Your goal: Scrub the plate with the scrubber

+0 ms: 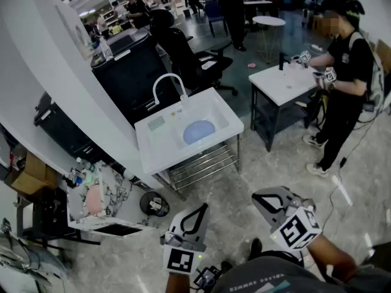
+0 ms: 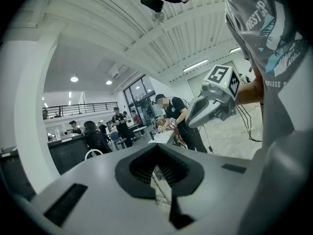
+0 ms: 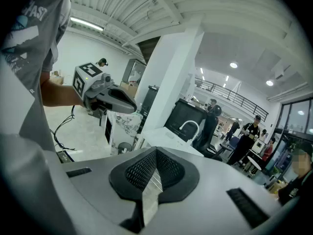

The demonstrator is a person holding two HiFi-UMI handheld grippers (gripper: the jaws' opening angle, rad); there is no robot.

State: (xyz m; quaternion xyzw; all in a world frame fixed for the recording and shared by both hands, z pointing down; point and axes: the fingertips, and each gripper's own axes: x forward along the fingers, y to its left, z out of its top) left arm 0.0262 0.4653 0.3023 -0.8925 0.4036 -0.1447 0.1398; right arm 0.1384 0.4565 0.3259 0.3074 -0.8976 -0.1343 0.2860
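**A:** Where is everything?

**B:** The plate (image 1: 198, 131) lies flat in the basin of the sink (image 1: 146, 145), far ahead across the floor. A pale pad (image 1: 157, 123) sits on the ledge just left of the basin. I take it for the scrubber, though it is too small to be sure. Both tools are held near the body, well apart from the sink. The left gripper (image 1: 201, 207) has its jaws pressed together with nothing between them, and the right gripper (image 1: 259, 197) is closed and empty too.

**A:** So what's the step?

**B:** Getting to the sink, I'd say; no scrubbing has begun. To do it well, walk in square to the near rim and part the jaws before reaching. One gripper should take the pad from above and the other steady the plate's edge, so the plate doesn't skate round the basin.

**A:** Anything to bump?

**B:** The tap (image 1: 168, 81) arches over the basin's far left, so keep strokes low and to the right of it. The basin walls hem the plate closely, which calls for short strokes. On the way in, a marbled cabinet (image 1: 104, 194) stands at the left, with a round black thing (image 1: 153, 204) on the floor beside it. The floor straight ahead looks open. Another person (image 1: 345, 72) works at a table (image 1: 281, 84) far right, well clear.
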